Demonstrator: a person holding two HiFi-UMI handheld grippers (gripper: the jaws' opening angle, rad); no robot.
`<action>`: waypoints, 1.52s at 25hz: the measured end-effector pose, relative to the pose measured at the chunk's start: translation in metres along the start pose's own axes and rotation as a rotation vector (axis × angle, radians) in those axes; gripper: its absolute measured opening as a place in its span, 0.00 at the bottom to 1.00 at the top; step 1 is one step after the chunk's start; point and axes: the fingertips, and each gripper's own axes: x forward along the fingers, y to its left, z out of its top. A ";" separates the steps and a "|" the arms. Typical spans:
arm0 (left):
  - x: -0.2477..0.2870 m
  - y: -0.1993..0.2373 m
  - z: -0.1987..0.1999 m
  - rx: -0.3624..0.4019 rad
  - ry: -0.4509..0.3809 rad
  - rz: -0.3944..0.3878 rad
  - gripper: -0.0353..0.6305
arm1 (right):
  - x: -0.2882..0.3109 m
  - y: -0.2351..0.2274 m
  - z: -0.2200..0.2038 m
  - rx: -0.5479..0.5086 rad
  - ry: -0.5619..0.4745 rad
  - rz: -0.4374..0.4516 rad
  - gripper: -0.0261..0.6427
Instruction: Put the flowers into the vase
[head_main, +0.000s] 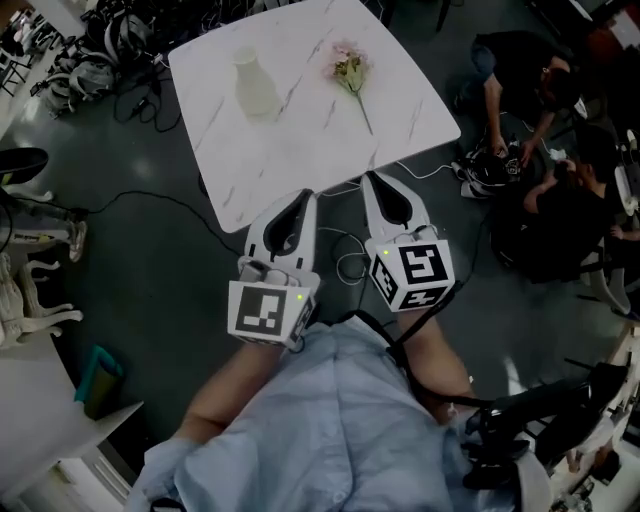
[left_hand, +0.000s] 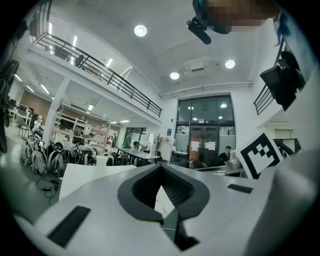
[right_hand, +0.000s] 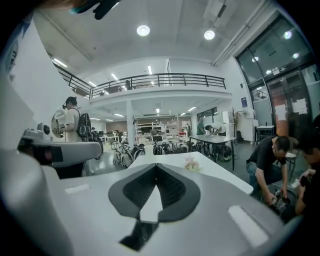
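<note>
head view: marble table (head_main: 300, 160), vase (head_main: 256, 82), floor (head_main: 150, 262)

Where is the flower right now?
In the head view, the flower lies flat on the right side of the table, right of the vase.

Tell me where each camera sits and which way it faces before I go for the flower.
Head view: on the person's head, facing steeply down at the table, vase and flower; shows the shirt, left tongs and right tongs, both shut, empty.
Left gripper view: on the left tongs, facing level along its jaws toward the vase; the right tongs' marker cube shows at right.
Right gripper view: on the right tongs, facing along its jaws toward the flower.
Shared: head and left views both see the vase.
</note>
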 end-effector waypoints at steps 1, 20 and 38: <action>0.004 0.008 0.005 -0.001 -0.010 -0.003 0.06 | 0.010 0.002 0.007 -0.007 -0.007 0.005 0.04; 0.103 0.056 0.024 0.014 -0.032 -0.031 0.06 | 0.115 -0.090 0.039 -0.009 0.014 -0.052 0.05; 0.271 0.154 -0.052 -0.065 0.228 0.124 0.06 | 0.346 -0.201 -0.085 0.137 0.466 0.077 0.46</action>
